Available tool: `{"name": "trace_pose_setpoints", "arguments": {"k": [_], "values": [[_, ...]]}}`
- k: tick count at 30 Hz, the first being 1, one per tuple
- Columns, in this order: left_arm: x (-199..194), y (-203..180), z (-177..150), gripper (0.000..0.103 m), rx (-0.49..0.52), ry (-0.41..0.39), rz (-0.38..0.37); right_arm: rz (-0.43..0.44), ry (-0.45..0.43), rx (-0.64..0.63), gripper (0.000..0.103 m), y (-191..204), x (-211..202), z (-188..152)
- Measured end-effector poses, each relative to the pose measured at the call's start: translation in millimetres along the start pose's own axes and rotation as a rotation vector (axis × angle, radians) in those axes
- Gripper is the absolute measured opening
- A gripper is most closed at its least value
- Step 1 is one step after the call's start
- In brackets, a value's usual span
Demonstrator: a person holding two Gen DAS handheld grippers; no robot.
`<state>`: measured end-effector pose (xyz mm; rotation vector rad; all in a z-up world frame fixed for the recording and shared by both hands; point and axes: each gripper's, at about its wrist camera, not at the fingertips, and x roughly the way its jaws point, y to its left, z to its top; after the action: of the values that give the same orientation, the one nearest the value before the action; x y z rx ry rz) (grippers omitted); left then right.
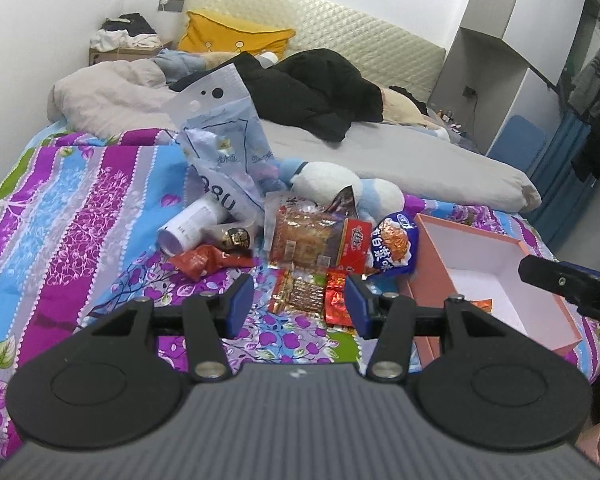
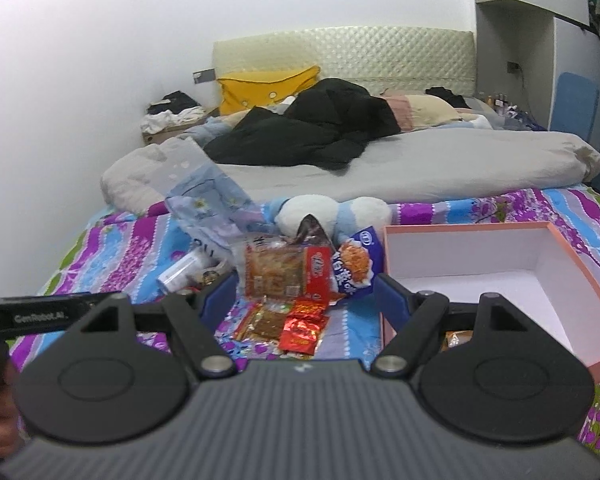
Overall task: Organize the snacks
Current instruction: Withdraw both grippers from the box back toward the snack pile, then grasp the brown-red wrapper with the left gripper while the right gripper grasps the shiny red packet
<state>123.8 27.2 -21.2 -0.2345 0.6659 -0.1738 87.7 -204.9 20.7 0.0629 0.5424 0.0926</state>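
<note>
1. Snack packets [image 1: 312, 240] lie heaped on a floral bedsheet [image 1: 80, 200], just left of an open pink box [image 1: 496, 276].
2. Left gripper [image 1: 298, 304] hovers above them, jaws released, empty.
3. Right gripper [image 2: 302, 300] likewise spread, grasping nothing.

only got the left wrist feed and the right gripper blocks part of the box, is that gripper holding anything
Observer: No. In the right wrist view the right gripper stands open, with nothing between its pads.
Operator: ok and how full is the box
Observer: The pink box is mostly bare white inside. One orange packet lies in its near left corner, partly hidden by the gripper's linkage.
</note>
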Motion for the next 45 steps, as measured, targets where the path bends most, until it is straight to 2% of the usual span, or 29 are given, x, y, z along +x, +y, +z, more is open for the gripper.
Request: {"name": "trace_pose_setpoints", "arguments": {"k": [21,25,29,33,37,42,45], "values": [[13.7,29.4,-12.0,0.056,-0.037,0.042,0.038,0.048,0.081,-0.016,0.077,26.9,31.6,-17.2],[15.1,32.9,-17.7,0.064,-0.041,0.032,0.058,0.067,0.101,-0.025,0.077,28.2,41.5,-27.8],[24.3,34.5,-24.9,0.066,-0.028,0.042,0.064,0.076,0.134,-0.033,0.077,28.8,53.7,-43.3],[52.6,38.7,-29.6,0.071,-0.004,0.077,0.096,0.081,0.161,-0.043,0.077,25.9,73.4,-56.5],[98.3,53.1,-28.9,0.072,-0.003,0.131,0.124,0.086,0.195,-0.039,0.077,21.5,106.1,-63.7],[160.9,76.2,-17.0,0.072,-0.032,0.181,0.149,0.089,0.237,-0.054,0.077,14.9,162.9,-64.5],[200.2,90.3,-6.0,0.072,-0.058,0.212,0.159,0.059,0.270,-0.072,0.077,12.0,206.5,-62.4]]}}
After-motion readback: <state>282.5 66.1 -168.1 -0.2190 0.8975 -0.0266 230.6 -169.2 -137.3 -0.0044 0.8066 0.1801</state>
